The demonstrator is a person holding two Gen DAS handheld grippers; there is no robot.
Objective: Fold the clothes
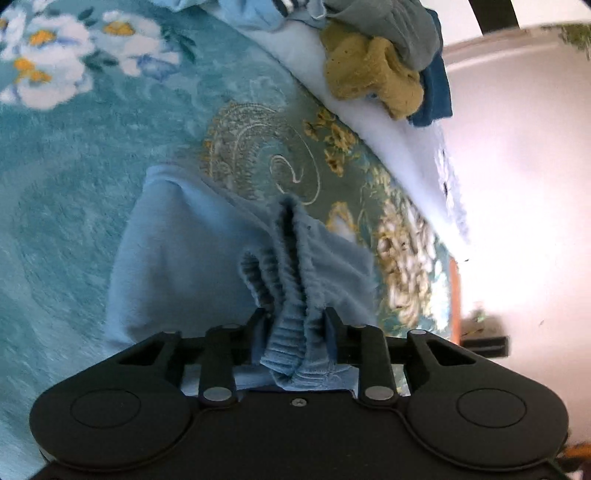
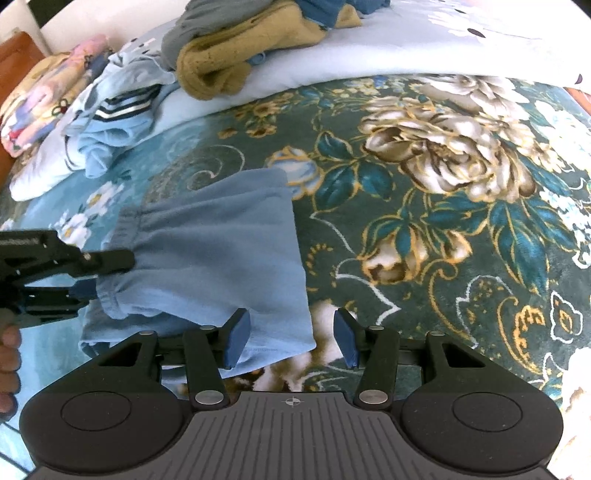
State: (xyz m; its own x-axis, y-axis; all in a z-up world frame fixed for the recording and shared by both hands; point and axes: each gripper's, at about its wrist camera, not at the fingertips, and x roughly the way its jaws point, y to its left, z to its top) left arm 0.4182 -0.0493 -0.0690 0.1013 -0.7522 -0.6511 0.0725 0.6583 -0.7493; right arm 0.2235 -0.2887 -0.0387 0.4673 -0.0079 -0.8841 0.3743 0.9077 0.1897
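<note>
Step in hand: a fold of the light blue shorts [image 2: 218, 258], judged midway, one end gathered and the other lying flat.
Garment: it lies on the floral teal blanket [image 2: 461, 258] covering the bed, near its front edge.
Left gripper [image 1: 295, 317]: fingers closed on the bunched elastic waistband [image 1: 291, 280], the ribbed cloth pinched between them.
Right gripper [image 2: 291, 332]: fingers spread wide and holding nothing, poised just over the hem corner [image 2: 295, 339] of the shorts.
Waiting pile: a mustard garment [image 2: 236, 59], a grey one [image 2: 207, 26] and a striped blue top [image 2: 118, 110] sit on the pale quilt [image 2: 369, 51] toward the bed's far edge.
Next move: probably the right fingers must close on the hem so both ends can be brought together evenly.
</note>
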